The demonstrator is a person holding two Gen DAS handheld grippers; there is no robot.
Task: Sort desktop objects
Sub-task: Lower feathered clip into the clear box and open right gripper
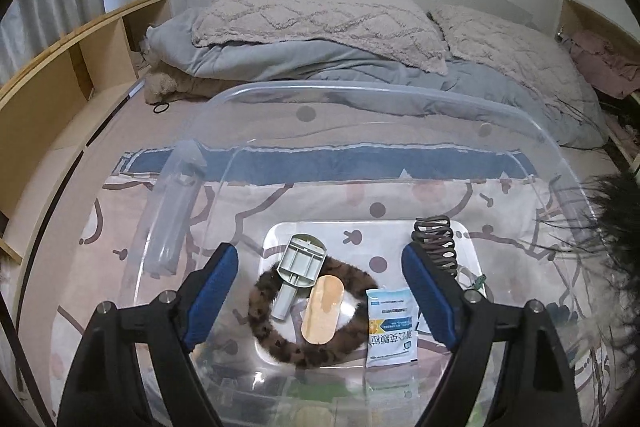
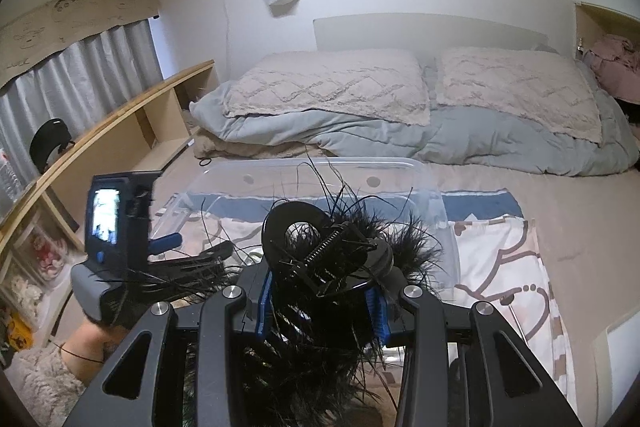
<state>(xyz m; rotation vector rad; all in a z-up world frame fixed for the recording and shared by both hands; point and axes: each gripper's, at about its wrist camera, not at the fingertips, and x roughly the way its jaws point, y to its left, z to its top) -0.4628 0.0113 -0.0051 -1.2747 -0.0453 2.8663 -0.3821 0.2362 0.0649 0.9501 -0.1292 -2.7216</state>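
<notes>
A clear plastic bin [image 1: 400, 95] sits on the bed. Inside it lie a leopard scrunchie [image 1: 260, 311], a grey-green plastic piece [image 1: 300, 263], a tan oval pad [image 1: 322, 307], a white and blue sachet [image 1: 390, 331] and a dark coiled hair tie [image 1: 436, 243]. My left gripper [image 1: 320, 299] is open and empty, hovering over the bin. My right gripper [image 2: 320, 303] is shut on a black feathered hair claw [image 2: 320, 247], held near the bin's [image 2: 320, 167] right side; its feathers also show in the left wrist view [image 1: 608, 211].
The bin's clear lid [image 1: 172, 211] leans at its left. Pillows [image 1: 320, 19] and a grey duvet [image 1: 360, 67] lie beyond. A wooden shelf [image 1: 60, 87] runs along the left. A black hair band [image 1: 161, 108] lies on the sheet. The left gripper body [image 2: 116, 227] is beside mine.
</notes>
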